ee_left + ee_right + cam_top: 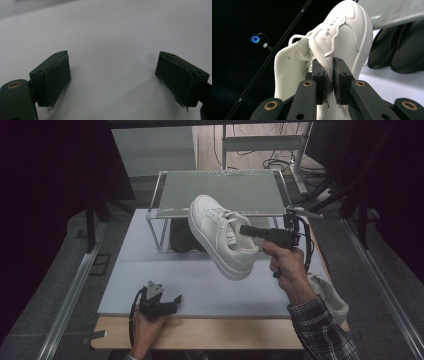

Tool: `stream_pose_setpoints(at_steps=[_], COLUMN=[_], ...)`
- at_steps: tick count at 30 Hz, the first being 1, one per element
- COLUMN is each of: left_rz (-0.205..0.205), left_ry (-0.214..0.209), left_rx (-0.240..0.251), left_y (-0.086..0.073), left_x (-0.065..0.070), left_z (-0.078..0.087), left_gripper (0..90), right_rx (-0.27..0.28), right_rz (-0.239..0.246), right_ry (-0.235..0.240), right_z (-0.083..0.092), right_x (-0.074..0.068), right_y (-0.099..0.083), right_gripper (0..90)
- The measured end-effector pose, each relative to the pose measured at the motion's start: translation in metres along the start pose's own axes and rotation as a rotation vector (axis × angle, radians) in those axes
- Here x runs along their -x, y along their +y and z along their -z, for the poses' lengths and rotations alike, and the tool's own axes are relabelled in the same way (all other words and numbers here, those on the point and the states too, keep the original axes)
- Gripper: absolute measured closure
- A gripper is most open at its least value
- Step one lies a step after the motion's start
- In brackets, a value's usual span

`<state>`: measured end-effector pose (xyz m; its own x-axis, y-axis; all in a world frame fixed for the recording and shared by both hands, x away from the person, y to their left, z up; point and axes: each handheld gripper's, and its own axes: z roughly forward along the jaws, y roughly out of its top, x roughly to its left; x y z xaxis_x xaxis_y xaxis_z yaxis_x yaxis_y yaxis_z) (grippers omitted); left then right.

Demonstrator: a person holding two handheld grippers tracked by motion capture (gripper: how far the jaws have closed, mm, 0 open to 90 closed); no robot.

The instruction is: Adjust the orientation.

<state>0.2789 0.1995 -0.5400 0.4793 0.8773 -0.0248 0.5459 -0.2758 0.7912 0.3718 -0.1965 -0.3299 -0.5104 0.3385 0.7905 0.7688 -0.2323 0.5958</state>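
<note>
A white sneaker (pixel 220 235) hangs in the air over the white board, toe pointing up and away toward the rack. My right gripper (pixel 248 231) is shut on the rim of its opening; in the right gripper view the two pads pinch the sneaker (pixel 342 32) by its collar beside the laces, my right gripper (pixel 329 72) pointing at it. My left gripper (pixel 167 304) rests on the near edge of the board, and in the left gripper view my left gripper (pixel 112 77) stands open with bare white board between its jaws.
A metal-framed rack with a glass shelf (pixel 220 190) stands at the back of the board (pixel 150 265). Dark shoes (pixel 182 236) sit under it, and these dark shoes (pixel 397 50) lie beyond the sneaker. Another white shoe (pixel 327 292) lies at the right edge.
</note>
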Motion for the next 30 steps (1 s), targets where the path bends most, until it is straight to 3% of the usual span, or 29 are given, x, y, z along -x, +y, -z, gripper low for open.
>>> stream_pose_setpoints(at_steps=[14,30], left_rz=[0.001,-0.002], left_ry=[-0.001,0.000], left_rx=[0.000,-0.003], left_y=[0.000,0.000], left_x=[0.000,0.000], left_z=[0.000,0.000], left_gripper=[12.0,12.0], right_rx=[0.080,0.133], right_rz=[-0.031,-0.031], right_ry=[-0.105,-0.220], right_z=[-0.022,-0.042], right_x=[0.010,0.025], right_y=[0.029,0.051], right_gripper=[80.6,80.4])
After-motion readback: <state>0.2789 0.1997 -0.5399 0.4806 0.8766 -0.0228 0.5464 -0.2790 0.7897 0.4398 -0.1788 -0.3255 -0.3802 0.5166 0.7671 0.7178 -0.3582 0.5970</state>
